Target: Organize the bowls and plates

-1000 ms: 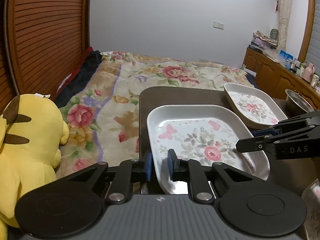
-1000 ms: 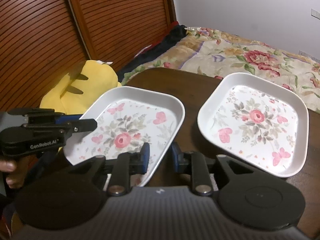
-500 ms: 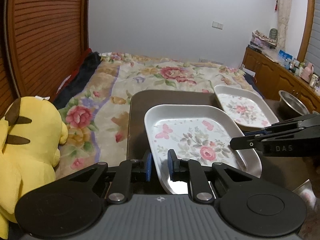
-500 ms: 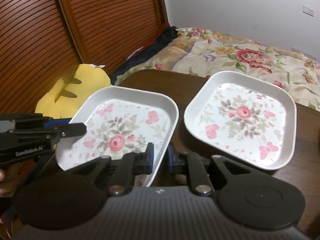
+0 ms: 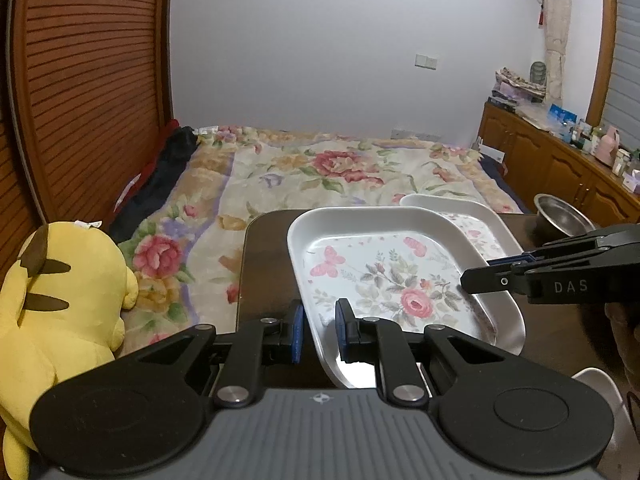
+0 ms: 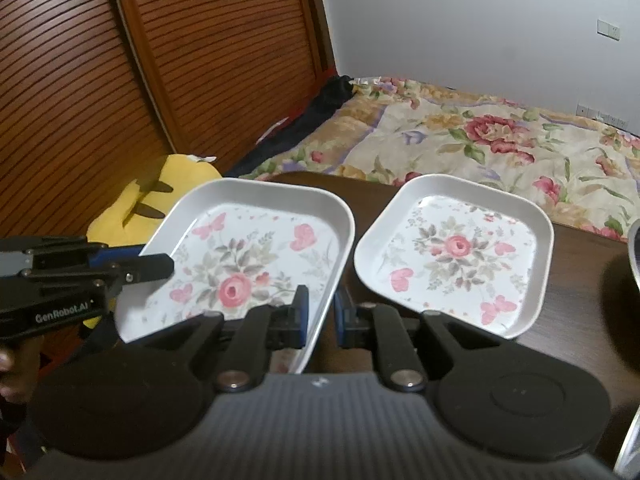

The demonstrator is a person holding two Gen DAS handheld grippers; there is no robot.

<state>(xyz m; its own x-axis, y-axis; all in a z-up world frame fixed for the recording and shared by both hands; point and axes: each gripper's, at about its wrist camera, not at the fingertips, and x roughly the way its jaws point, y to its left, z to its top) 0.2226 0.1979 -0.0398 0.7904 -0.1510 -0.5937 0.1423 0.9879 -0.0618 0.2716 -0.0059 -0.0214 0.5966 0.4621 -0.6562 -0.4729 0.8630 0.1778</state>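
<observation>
Plate (image 5: 392, 280) with a rose print is gripped at opposite rims by left claw (image 5: 318, 330) and right claw (image 6: 320, 318); a second plate (image 6: 456, 252) rests on the bench (image 6: 580, 280) just beyond the right claw.

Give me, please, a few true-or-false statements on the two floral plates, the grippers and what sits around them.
1. The left gripper and the right gripper both grip the near plate. True; each set of jaws straddles its rim.
2. The far plate is stacked on the near plate. False; it lies on the table, beside it.
3. A metal bowl stands beyond the plates. True.
4. The yellow plush toy sits on the table. False; it is off the table, by the bed.
</observation>
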